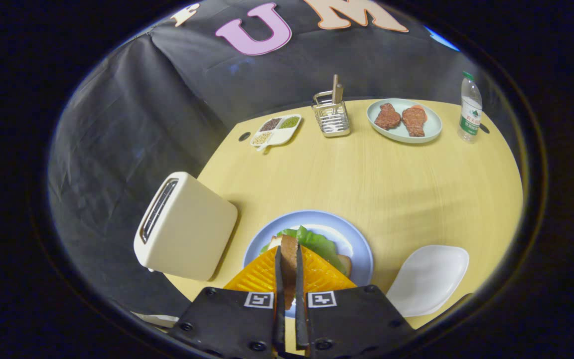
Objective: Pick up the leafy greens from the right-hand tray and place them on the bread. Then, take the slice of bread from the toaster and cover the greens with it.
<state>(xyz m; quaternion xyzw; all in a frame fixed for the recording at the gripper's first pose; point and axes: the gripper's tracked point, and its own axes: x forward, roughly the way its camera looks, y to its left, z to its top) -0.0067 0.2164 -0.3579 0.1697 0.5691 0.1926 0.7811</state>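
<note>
Bread slice (288, 255), light and crumbly, sits edge-on in the gripper (287, 259), 2 fingers pinching its faces above the greens (317, 243).

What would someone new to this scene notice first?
Probably the gripper, its fingers shut on a bread slice held on edge over the greens on the blue plate. Next, the toaster just beside that plate, and an empty white tray on the plate's other side. Far across the table, a plate of meat stands near a bottle.
</note>
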